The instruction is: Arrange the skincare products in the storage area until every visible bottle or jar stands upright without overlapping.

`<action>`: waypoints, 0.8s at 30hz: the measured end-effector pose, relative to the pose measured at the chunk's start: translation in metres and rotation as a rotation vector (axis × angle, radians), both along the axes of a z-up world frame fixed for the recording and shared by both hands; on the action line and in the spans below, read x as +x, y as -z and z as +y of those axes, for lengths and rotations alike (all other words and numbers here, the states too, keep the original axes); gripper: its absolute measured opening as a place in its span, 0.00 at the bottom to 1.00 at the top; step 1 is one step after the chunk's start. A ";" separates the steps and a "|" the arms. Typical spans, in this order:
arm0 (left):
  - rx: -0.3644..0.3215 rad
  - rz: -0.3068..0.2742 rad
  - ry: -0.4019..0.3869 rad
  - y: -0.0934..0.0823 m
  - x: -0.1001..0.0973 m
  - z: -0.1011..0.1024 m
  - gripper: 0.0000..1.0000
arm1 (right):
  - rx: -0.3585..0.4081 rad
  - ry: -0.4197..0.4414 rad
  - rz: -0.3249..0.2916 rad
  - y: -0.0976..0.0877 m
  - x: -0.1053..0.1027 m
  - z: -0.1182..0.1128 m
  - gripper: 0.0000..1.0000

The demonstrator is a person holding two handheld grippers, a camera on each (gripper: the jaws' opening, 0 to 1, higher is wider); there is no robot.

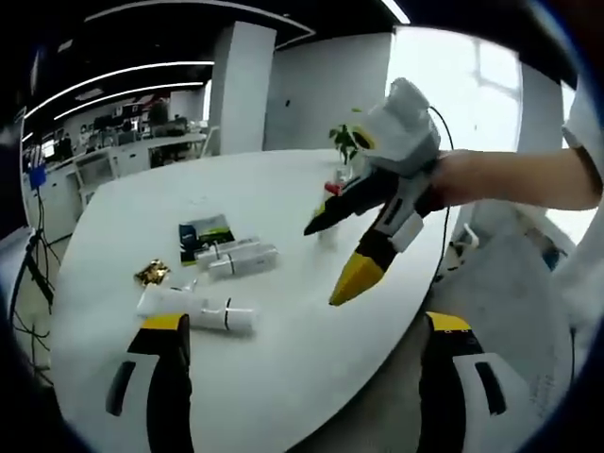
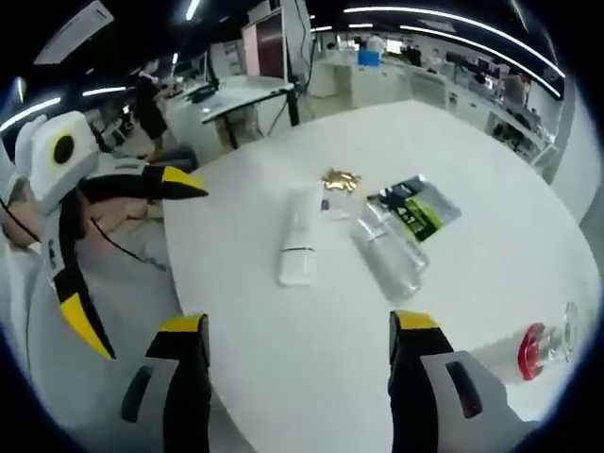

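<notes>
1. In the left gripper view, the left gripper [image 1: 300, 377] rises from the bottom edge, jaws wide apart and empty, over a round white table [image 1: 311, 377].
2. At centre right of that view the right gripper [image 1: 344, 255] hangs over the table, jaws also apart – nothing held.
3. The skincare products all lie flat at centre left: a white tube [image 1: 193, 310], two clear bottles [image 1: 236, 257], a dark sachet [image 1: 205, 234] and a gold wrapper [image 1: 151, 274].
4. Judged step: approach, nothing stood up yet – next, grip the white tube and tip it upright.
</notes>
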State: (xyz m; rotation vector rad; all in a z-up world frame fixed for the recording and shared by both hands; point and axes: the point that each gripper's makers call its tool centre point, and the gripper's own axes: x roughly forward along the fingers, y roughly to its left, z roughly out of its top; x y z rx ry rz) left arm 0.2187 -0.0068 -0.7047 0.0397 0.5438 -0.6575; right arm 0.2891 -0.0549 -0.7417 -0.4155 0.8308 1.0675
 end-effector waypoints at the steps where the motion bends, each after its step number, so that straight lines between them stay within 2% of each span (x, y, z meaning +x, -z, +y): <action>1: 0.000 0.001 0.002 0.000 0.000 0.000 0.94 | -0.007 -0.005 0.004 0.002 0.001 0.007 0.76; 11: -0.026 -0.008 -0.011 -0.003 0.001 0.001 0.94 | -0.107 -0.030 0.044 0.027 0.016 0.043 0.68; 16: -0.047 -0.005 -0.018 -0.005 0.002 0.001 0.94 | -0.128 -0.045 0.058 0.037 0.021 0.065 0.65; 24: -0.052 -0.001 -0.023 -0.003 0.003 0.002 0.94 | -0.175 -0.079 0.068 0.057 0.041 0.096 0.62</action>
